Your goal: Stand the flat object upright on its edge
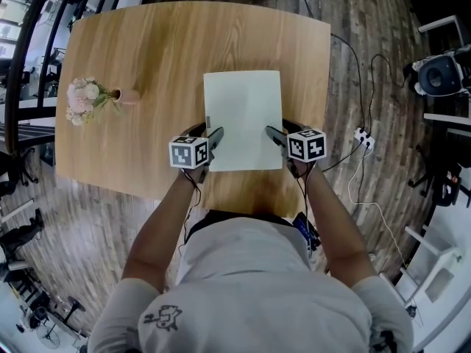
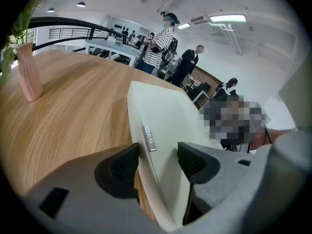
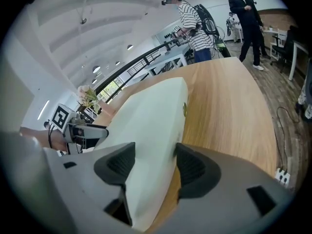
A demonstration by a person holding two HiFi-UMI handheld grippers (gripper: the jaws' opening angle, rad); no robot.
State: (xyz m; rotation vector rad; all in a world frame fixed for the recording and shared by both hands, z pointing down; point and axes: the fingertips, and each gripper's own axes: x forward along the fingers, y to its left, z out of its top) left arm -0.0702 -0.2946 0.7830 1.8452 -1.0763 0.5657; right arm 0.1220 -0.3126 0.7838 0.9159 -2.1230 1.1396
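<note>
2 grippers straddle the flat object (image 1: 243,116) on the table (image 1: 147,50).
Left gripper (image 1: 213,137) and right gripper (image 1: 274,134) sit half-open over opposite side edges, not clamped; object lies flat.

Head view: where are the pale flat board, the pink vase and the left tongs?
pale flat board (image 1: 243,116), head view, middle of its top face.
pink vase (image 1: 129,95), head view, its body.
left tongs (image 1: 215,134), head view, between the fingertips.

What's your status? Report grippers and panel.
Left gripper, right gripper open, astride panel side edges. Panel flat on table. Flower vase far left, clear.
</note>
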